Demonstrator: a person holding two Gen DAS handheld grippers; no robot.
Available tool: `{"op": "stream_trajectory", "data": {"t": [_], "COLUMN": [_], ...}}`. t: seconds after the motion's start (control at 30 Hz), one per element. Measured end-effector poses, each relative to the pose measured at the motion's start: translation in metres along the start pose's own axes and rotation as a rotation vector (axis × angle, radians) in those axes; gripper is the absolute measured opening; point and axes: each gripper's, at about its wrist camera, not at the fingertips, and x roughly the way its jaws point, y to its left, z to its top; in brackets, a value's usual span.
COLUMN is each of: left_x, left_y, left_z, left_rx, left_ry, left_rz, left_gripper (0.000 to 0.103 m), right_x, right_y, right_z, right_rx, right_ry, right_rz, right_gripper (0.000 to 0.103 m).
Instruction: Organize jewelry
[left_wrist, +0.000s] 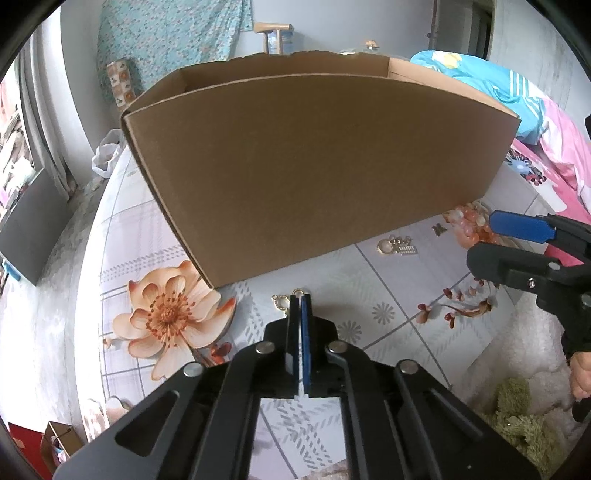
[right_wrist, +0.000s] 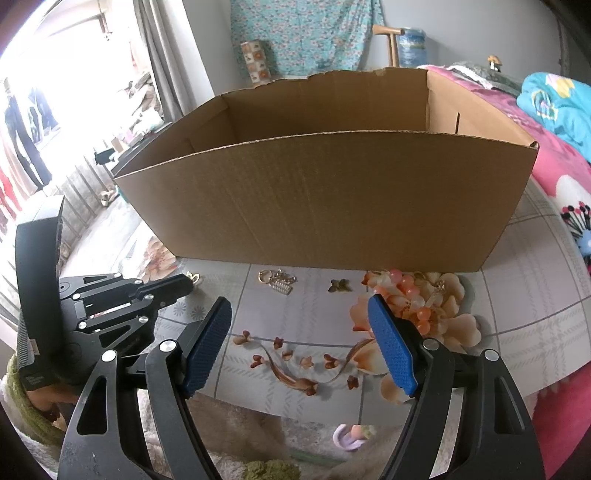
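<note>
The left gripper (left_wrist: 300, 301) is clenched on a small gold charm (left_wrist: 281, 301) near the cardboard box (left_wrist: 314, 166) — apparently to lift it in — while the right gripper (right_wrist: 299, 332) waits released above the tablecloth (right_wrist: 517, 295), the bead bracelet (right_wrist: 413, 295) just beyond.

- cardboard box (right_wrist: 325, 199): matt brown, faintly ribbed
- tablecloth (right_wrist: 535, 295): smooth, slight sheen
- gold charm (left_wrist: 281, 301): shiny metal
- right gripper (right_wrist: 299, 347) pads: blue, textured
</note>
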Motion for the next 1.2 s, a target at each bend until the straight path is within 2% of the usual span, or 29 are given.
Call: {"op": "stream_trajectory", "data": {"t": [0.13, 0.23, 0.3, 0.73, 0.83, 0.93, 1.1, 1.2], "left_x": [-0.005, -0.009, -0.011, 0.007, 0.009, 0.011, 0.011, 0.013], "left_y": [0.003, 0.003, 0.002, 0.005, 0.006, 0.007, 0.013, 0.013], "left_z": [0.000, -0.002, -0.004, 0.013, 0.015, 0.020, 0.026, 0.026], "left_rx": [-0.024, -0.018, -0.005, 0.074, 0.099, 0.125, 0.097, 0.107], "left_ry": [0.000, 0.007, 0.008, 0.021, 0.021, 0.034, 0.053, 0.053], "left_rz": [-0.042, -0.068, -0.069, -0.023, -0.031, -0.050, -0.139, -0.153], "left_gripper": [0.001, 0.009, 0.015, 0.016, 0.021, 0.023, 0.033, 0.033], "right_x": [0.000, -0.001, 0.001, 0.008, 0.011, 0.012, 0.015, 0.016], "right_y": [-0.001, -0.002, -0.003, 0.005, 0.006, 0.006, 0.008, 0.009], "right_z": [-0.001, -0.003, -0.004, 0.001, 0.002, 0.002, 0.004, 0.004], "right_rx": [0.000, 0.002, 0.003, -0.021, -0.023, -0.019, -0.022, -0.025], "right_ry": [0.004, 0.007, 0.012, 0.023, 0.027, 0.031, 0.039, 0.038], "right_rz": [0.002, 0.007, 0.009, 0.018, 0.020, 0.022, 0.024, 0.023], "right_gripper": [0.072, 0.072, 0.072, 0.072, 0.072, 0.072, 0.072, 0.072]}}
